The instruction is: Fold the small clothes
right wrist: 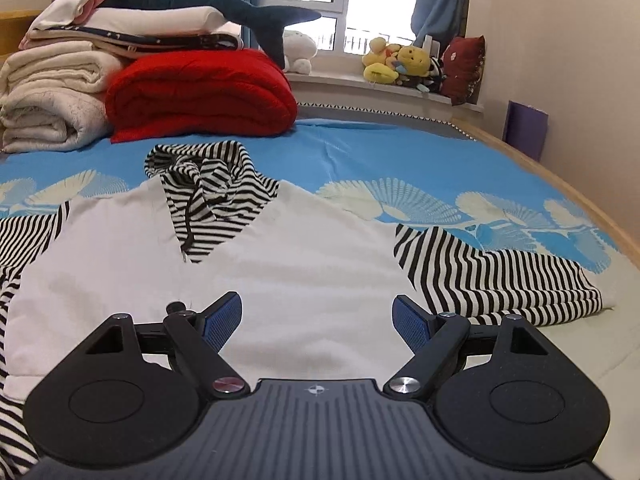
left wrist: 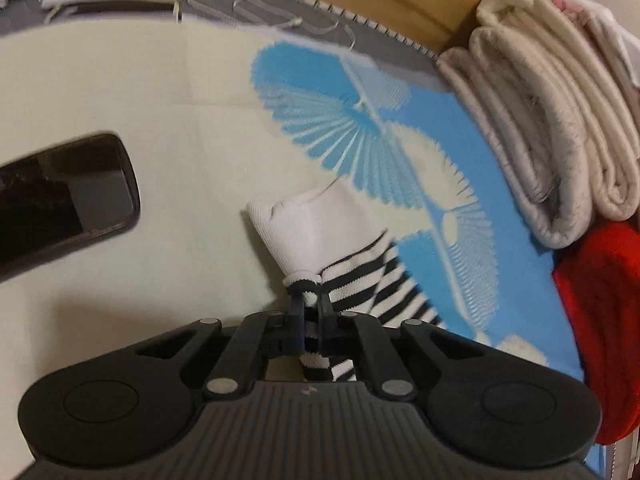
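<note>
A small white hoodie (right wrist: pixel 280 264) with black-and-white striped sleeves and hood lies flat on the bed, front up, hood (right wrist: pixel 208 176) away from me. My right gripper (right wrist: pixel 318 320) is open and empty, low over the hoodie's white body. Its right striped sleeve (right wrist: pixel 500 280) spreads out to the right. My left gripper (left wrist: pixel 310 300) is shut on the striped sleeve's white cuff (left wrist: pixel 316 236) and holds it lifted above the bed sheet.
A black phone (left wrist: pixel 60 208) lies on the cream sheet at the left. Folded cream blankets (left wrist: pixel 552 128) and a red quilt (right wrist: pixel 200 96) are stacked at the bed's head. Plush toys (right wrist: pixel 404 64) sit on the windowsill. The bed's wooden edge (right wrist: pixel 560 168) runs along the right.
</note>
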